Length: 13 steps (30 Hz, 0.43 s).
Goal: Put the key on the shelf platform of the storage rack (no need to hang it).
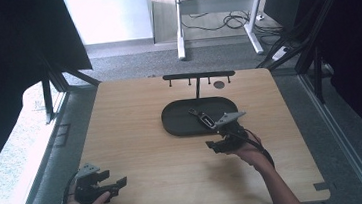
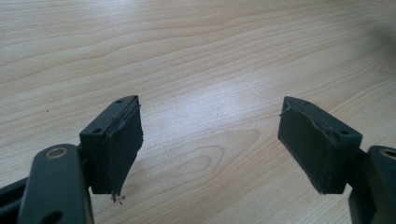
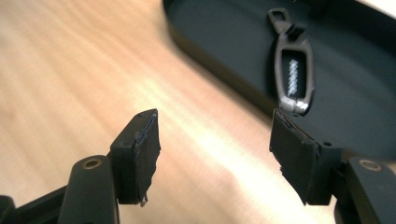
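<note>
Grippers, 2, jaws apart, 1 tray (image 1: 175, 117), 1 carabiner (image 3: 293, 74)

Table (image 1: 137, 136): light wood grain. Tray (image 1: 175, 120): black. Key fob (image 3: 294, 70): dark, silvery centre strip. Tongs (image 2: 210, 140): black. Rack (image 1: 198, 75): black.

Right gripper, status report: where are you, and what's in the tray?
Right gripper open, at the black tray's near edge. Left gripper open over bare table, near corner. Key fob lying in the tray, ungripped. Nothing in the way.
</note>
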Motion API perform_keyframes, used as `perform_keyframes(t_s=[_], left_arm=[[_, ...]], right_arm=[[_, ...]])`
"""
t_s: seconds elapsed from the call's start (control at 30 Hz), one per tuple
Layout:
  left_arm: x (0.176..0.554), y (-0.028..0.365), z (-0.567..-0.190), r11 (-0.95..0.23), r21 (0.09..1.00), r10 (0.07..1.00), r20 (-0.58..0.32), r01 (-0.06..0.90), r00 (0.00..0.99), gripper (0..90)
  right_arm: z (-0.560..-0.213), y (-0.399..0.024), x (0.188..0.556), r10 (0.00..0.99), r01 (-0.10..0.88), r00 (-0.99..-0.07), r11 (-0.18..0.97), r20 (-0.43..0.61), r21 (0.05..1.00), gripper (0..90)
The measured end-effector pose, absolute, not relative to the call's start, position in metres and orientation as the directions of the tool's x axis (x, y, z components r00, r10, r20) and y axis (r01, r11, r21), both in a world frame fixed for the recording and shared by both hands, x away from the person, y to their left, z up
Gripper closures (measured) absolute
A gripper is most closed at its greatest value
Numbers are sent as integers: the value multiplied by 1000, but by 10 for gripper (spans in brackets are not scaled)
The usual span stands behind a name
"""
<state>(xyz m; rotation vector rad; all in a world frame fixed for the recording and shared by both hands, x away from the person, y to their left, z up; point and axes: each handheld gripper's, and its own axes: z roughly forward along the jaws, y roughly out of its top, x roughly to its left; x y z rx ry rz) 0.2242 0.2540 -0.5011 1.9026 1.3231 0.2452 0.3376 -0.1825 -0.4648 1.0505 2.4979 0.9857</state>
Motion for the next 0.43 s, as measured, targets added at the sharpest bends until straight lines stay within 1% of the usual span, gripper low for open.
perform_keyframes(t_s=[0.17,0.27,0.43], left_arm=[[224,253,-502,-144,691,861,-266,708,434,222],[225,252,-503,-148,689,859,-265,709,437,223],[225,252,-503,-149,690,859,-265,709,438,223]], right_arm=[[-471,-192,319,706,524,-707,484,41,701,339],[-471,-194,315,703,517,-711,494,29,699,337],[-468,-198,311,709,501,-705,476,22,723,337]])
